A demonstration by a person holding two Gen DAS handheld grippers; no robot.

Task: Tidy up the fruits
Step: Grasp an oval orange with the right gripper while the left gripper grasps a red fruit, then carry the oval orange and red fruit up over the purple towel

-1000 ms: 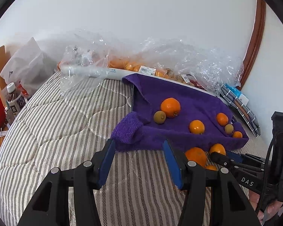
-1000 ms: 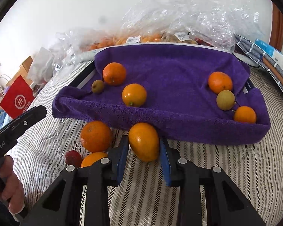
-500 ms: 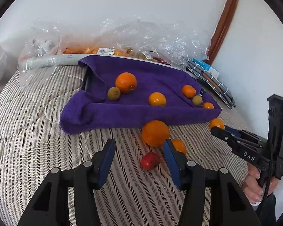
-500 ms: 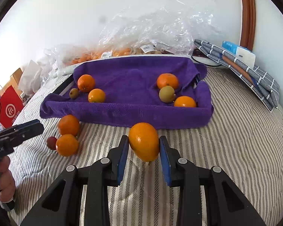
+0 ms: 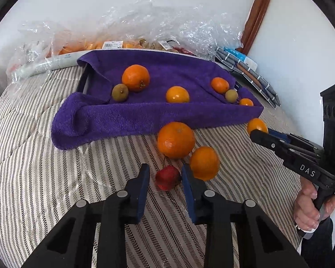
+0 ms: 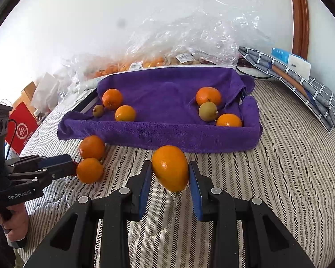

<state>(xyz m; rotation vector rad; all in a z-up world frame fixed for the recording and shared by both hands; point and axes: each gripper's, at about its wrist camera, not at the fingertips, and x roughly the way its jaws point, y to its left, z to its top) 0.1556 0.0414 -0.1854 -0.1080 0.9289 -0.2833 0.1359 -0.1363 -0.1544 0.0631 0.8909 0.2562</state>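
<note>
A purple towel-lined tray [image 5: 127,116] [image 6: 167,134] on the striped bed holds several oranges and two brown-green fruits. In front of it lie two loose oranges [image 5: 176,139] [image 5: 204,163] and a small red fruit [image 5: 167,177]. My left gripper [image 5: 165,176] is open with its fingers on either side of the red fruit. My right gripper [image 6: 170,174] is shut on an orange [image 6: 170,167] and holds it in front of the tray; that orange also shows in the left wrist view [image 5: 256,126].
Crinkled clear plastic bags of fruit [image 6: 189,44] lie behind the tray against the wall. Folded checked cloth [image 6: 301,84] lies at the right. A red bag [image 6: 22,129] stands at the bed's left edge.
My left gripper moved forward and down onto the red fruit and narrowed around it. My right gripper still holds its orange and has pulled slightly back from the tray.
</note>
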